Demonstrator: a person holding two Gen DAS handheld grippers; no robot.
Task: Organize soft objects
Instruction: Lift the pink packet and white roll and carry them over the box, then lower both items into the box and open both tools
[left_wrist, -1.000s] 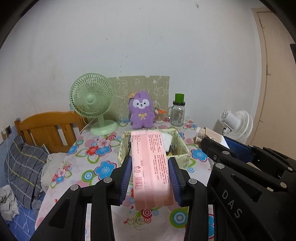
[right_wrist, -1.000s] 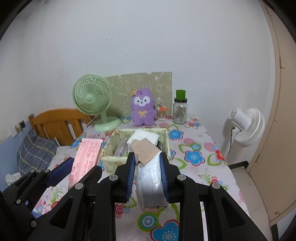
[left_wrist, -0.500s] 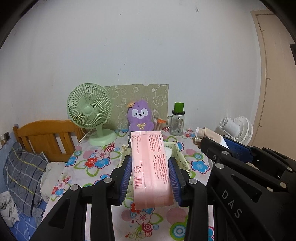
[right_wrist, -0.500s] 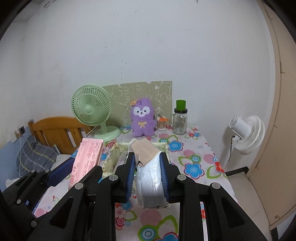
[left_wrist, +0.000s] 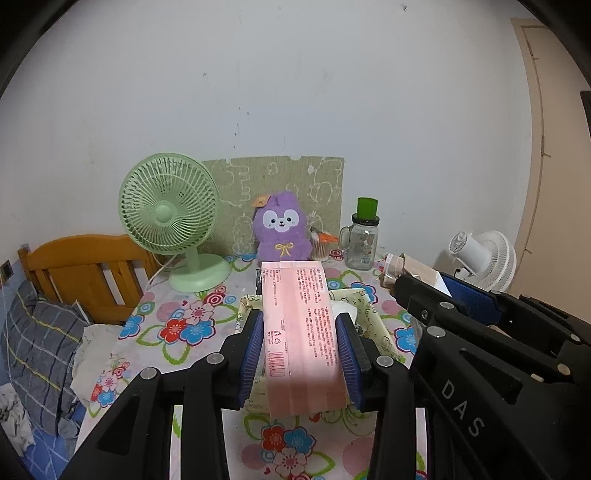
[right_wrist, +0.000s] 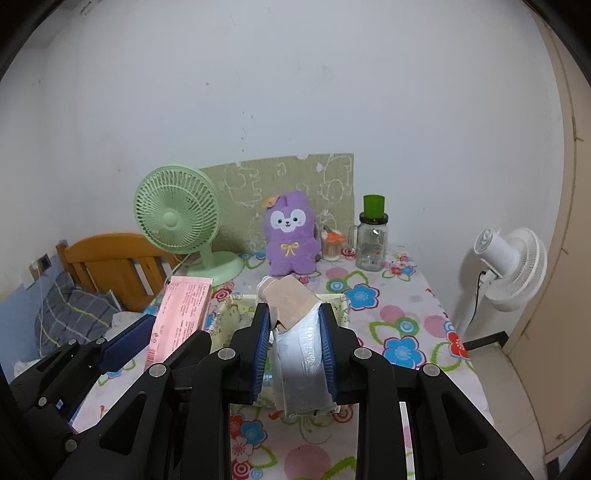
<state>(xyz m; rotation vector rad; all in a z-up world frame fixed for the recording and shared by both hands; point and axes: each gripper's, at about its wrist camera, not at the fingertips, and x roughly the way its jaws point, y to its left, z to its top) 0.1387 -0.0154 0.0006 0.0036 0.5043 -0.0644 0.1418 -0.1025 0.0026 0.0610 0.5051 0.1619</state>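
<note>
Two hand-held grippers above a table (left_wrist: 155, 325) covered in a glossy cloth printed with bright flowers. The left gripper (left_wrist: 301, 349), black-framed with ribbed blue pads (left_wrist: 251, 350), is clamped on a flat pink packet (left_wrist: 301, 332), a smooth rectangular sachet with fine print and a barcode on its face; the packet projects forward and slightly upward from between the pads. The right gripper (right_wrist: 295, 350), of the same build, is closed on a soft bundle (right_wrist: 295, 332): crinkled, translucent silvery plastic wrap at the near end and a matte beige, fabric-like roll protruding at the far end. Both grippers are held side by side, pitched gently downward, and both loads hang over a shallow rectangular basket (left_wrist: 373, 314) lined with pale patterned fabric, which lies on the cloth directly below and ahead of the fingers; some white material lies inside it. At the table's far edge, against the wall, stand a mint-green plastic desk fan (left_wrist: 170, 225) with a round grille, a fuzzy purple plush toy (left_wrist: 282, 232), and a clear glass jar (left_wrist: 362, 243) with handle and green cap. A printed olive board (left_wrist: 280, 184) leans behind the plush. A wooden bed frame (left_wrist: 85, 266) lies to the left; a white fan (right_wrist: 509, 266) stands on the right.
</note>
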